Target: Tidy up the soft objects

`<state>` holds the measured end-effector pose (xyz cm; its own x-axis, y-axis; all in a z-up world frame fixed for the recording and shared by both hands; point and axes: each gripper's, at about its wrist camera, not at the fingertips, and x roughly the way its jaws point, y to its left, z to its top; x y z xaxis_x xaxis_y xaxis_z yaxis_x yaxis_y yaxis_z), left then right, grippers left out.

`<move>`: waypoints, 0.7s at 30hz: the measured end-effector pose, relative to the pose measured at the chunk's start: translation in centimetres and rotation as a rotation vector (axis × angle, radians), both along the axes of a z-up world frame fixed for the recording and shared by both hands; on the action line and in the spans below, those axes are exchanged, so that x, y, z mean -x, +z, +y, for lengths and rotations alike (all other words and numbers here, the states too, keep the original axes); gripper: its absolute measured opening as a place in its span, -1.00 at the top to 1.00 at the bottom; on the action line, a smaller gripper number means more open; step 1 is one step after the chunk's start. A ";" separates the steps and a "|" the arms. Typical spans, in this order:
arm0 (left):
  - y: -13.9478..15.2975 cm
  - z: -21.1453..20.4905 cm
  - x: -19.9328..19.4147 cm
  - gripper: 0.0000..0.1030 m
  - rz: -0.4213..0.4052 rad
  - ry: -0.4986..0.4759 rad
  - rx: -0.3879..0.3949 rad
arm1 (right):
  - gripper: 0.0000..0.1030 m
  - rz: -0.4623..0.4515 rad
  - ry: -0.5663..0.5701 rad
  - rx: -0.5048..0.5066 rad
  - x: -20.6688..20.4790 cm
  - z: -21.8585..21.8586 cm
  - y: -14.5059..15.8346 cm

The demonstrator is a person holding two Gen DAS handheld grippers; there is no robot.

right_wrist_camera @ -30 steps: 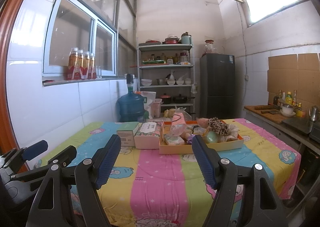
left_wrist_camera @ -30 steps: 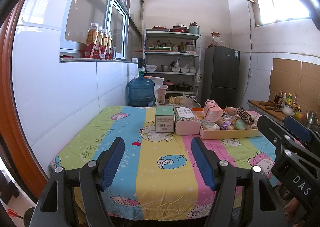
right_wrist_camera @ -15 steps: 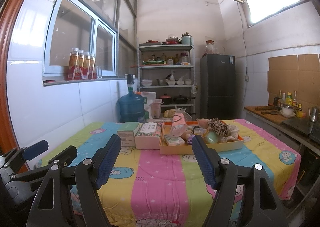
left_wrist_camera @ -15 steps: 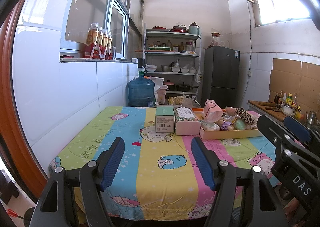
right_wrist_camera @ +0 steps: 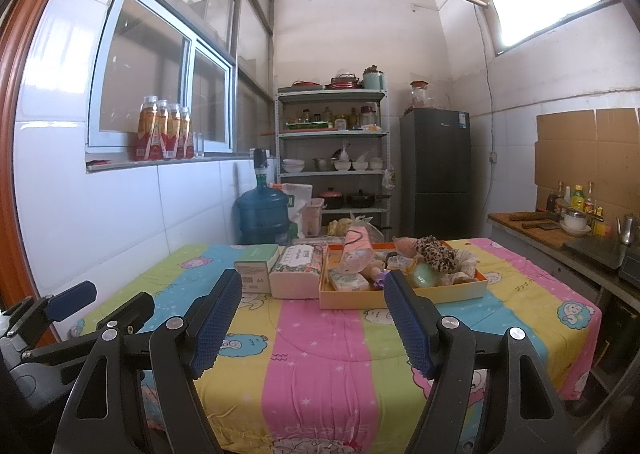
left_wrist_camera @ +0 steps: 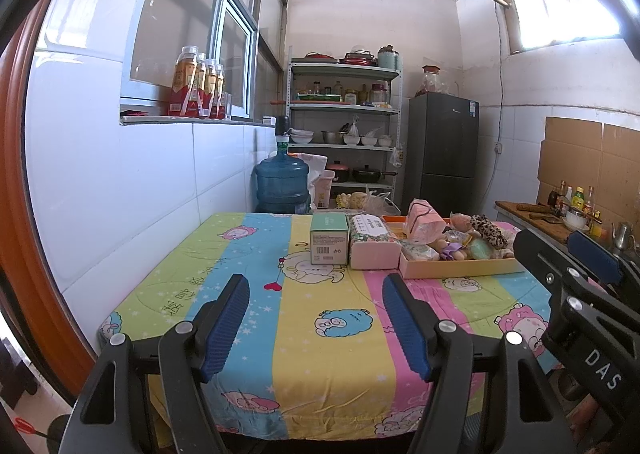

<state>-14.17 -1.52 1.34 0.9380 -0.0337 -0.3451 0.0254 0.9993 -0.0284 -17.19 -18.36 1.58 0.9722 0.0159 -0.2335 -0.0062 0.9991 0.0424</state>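
Observation:
A shallow orange tray at the far side of the table holds several soft things: a pink pouch, a leopard-print plush, a pale green round item and a tissue pack. A pink tissue pack and a green box stand left of the tray. My left gripper and right gripper are both open and empty, held above the table's near edge, well short of the tray.
The table has a striped cartoon cloth. A tiled wall runs along its left side. Behind it are a blue water jug, a metal shelf and a dark fridge. A counter with bottles is at the right.

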 end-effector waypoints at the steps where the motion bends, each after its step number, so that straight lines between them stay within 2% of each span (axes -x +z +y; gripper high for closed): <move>1: 0.0 0.0 0.0 -0.33 0.000 -0.001 0.000 | -0.46 0.000 0.000 0.000 0.0 0.0 0.0; 21: -0.1 0.1 0.0 -0.33 0.000 -0.001 0.001 | -0.46 0.000 0.000 0.000 0.0 0.0 -0.1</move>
